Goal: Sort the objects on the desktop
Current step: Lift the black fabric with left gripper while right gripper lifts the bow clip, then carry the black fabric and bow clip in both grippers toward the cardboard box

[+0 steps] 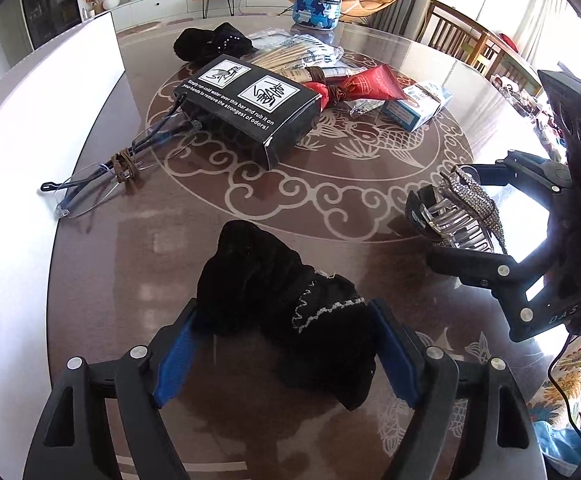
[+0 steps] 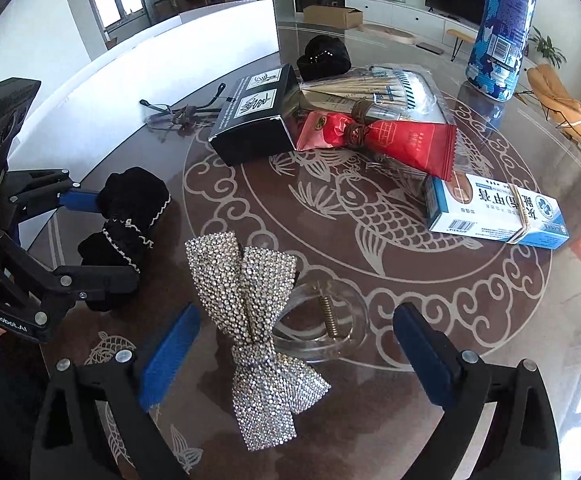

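Note:
A black velvet scrunchie with silver trim lies between the blue pads of my left gripper, which touch it on both sides; it also shows in the right wrist view. A rhinestone bow hair claw lies on the table between the wide-open fingers of my right gripper, not touching the pads. In the left wrist view the claw sits between the right gripper's fingers.
A pile sits mid-table: black box, red packet, chopstick bundle, blue-white box, second black scrunchie. Glasses tied with cord lie left. A blue bottle stands at the back. A white board lines the left edge.

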`<move>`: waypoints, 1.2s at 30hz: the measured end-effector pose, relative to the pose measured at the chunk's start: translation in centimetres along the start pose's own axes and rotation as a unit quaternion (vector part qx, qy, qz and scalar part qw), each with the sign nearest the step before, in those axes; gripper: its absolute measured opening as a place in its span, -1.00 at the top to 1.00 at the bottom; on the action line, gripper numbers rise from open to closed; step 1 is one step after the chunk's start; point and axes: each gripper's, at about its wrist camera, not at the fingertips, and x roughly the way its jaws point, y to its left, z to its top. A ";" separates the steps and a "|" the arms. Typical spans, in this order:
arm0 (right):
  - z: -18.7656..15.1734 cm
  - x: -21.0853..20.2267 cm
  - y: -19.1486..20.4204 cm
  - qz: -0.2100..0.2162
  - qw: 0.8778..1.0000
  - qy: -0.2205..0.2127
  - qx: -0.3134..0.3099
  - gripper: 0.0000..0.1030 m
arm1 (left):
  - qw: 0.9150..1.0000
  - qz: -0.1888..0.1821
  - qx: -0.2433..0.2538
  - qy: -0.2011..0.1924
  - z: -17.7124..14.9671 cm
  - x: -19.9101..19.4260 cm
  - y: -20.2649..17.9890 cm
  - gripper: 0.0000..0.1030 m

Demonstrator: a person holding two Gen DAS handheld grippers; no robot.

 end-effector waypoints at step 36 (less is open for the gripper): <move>1.7 1.7 0.3 0.006 0.997 0.055 -0.059 -0.77 | 0.998 0.012 -0.055 0.019 1.3 0.9 1.0 -0.97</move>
